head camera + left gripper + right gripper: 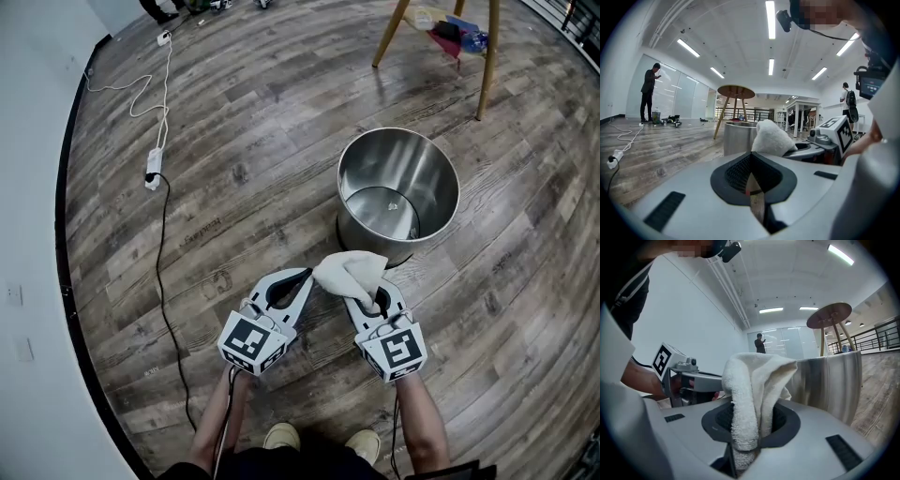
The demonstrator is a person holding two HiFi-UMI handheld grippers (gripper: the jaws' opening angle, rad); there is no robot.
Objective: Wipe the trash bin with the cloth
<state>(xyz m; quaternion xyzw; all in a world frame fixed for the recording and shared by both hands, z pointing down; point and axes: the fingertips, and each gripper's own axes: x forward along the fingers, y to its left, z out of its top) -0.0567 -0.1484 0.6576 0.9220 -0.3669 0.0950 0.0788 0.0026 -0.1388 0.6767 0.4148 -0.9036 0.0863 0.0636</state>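
Note:
A round stainless steel trash bin (398, 192) stands open on the wood floor just ahead of both grippers; its inside looks bare. My right gripper (368, 298) is shut on a white terry cloth (352, 270), which bunches up over its jaws near the bin's base. In the right gripper view the cloth (750, 390) hangs folded out of the right gripper (752, 420), with the bin wall (829, 385) close behind. My left gripper (307, 275) is shut, its tip right beside the cloth's left edge. From the left gripper (751, 157), the cloth (771, 138) and bin (738, 138) lie just beyond.
A white power strip (153, 169) with a white lead and a black cable (169, 281) runs down the floor on the left, along a white wall. Wooden table legs (487, 56) stand behind the bin. A person (648, 91) stands far off.

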